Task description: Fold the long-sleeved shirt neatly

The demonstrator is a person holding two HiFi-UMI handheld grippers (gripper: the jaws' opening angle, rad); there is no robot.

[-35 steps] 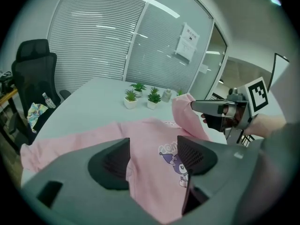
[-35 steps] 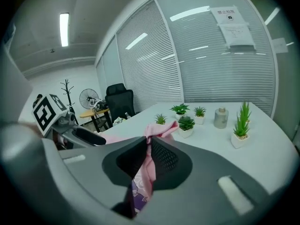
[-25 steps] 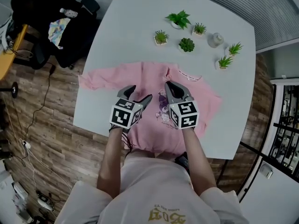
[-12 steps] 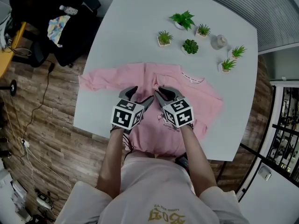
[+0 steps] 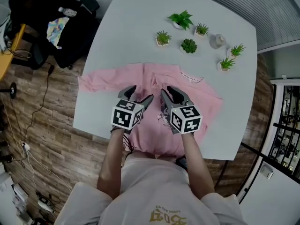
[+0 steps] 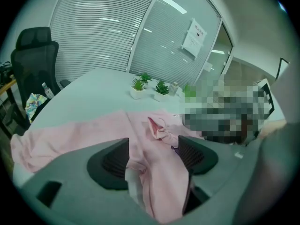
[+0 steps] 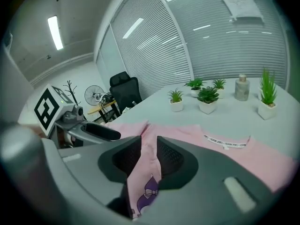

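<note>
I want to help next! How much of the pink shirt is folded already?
Hardly any. The pink shirt lies mostly flat, one sleeve spread out. In hand: cloth sits bunched between the left tongs; the right tongs have just been opening around a pinch. Still to do: sleeves and body folds.

Plants block far table edge; left tabletop free.

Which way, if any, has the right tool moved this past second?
Yes. Against the potted plants, the right tool slid left, then back right, ending near its start. Its jaws have just been opening, with the pink shirt between them.
</note>
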